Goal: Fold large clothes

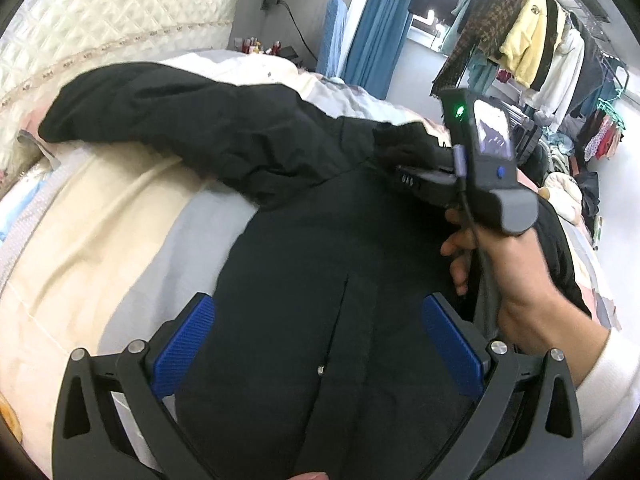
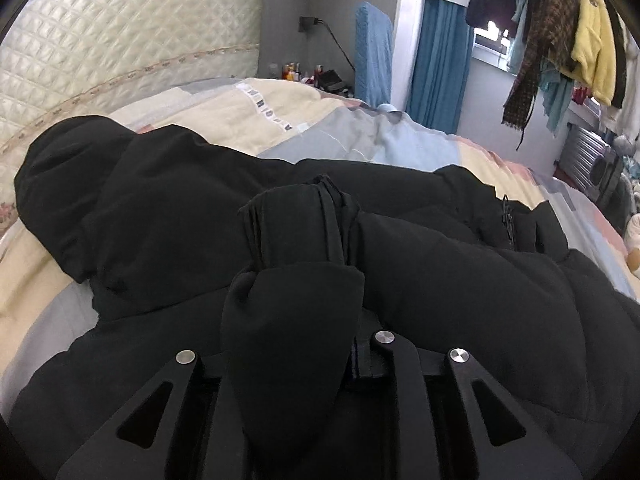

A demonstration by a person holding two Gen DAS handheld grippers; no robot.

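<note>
Spread across the quilted pastel bed (image 1: 120,208), bulky soft black padded jacket (image 1: 320,280): left gripper (image 1: 318,344) jaws wide above it, right gripper (image 2: 304,320) clamping a cuffed sleeve, best gripped at seams.

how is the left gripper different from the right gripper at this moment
The left gripper is open, its blue pads spread above the black jacket and holding nothing; the right gripper is shut on a bunched jacket fold, its pads hidden. Both are over the jacket.
</note>
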